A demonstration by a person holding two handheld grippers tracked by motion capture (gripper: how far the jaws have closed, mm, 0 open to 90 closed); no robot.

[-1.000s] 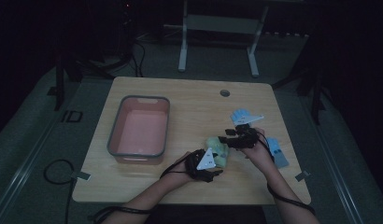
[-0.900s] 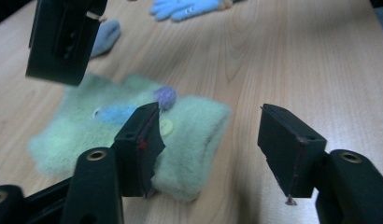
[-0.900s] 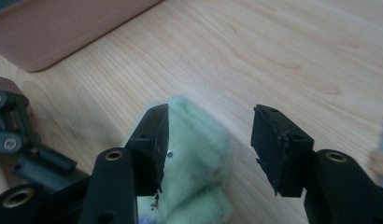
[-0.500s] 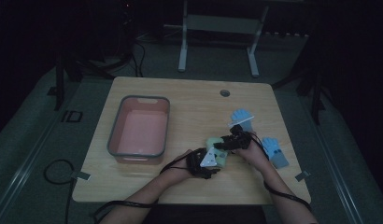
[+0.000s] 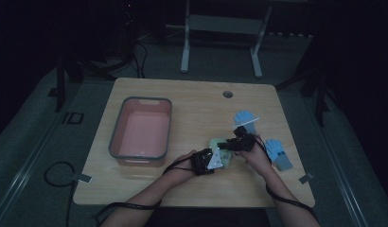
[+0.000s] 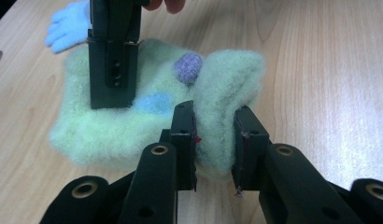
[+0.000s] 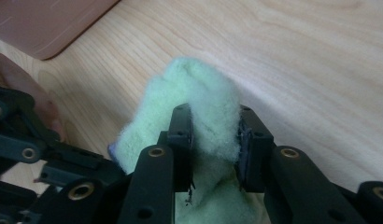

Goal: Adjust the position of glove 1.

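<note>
**Two grips on one soft glove: slip and stretch were the risks**

The green glove lay on the table at lower centre of the high view, just right of the pink bin. Both tools were clamped on it. The left gripper had just closed, its jaws pinching a raised fold of fleece at centre frame in its own view. The right gripper had also just been closing, and its jaws squeezed a fluffy hump of the same glove.

The likeliest trouble, as I judged it, was a shallow hold. Each gripper held mostly loose pile, so a lift could have pulled the fibres free and dropped the glove back on the wood. Pulling the hands apart unevenly could have stretched the fabric or torn one grip loose. The grippers sat very near each other, so a careless turn might have knocked them together. Two blue gloves lay close at right; a sweeping forearm or a trailing cable could have dragged them along.
</note>
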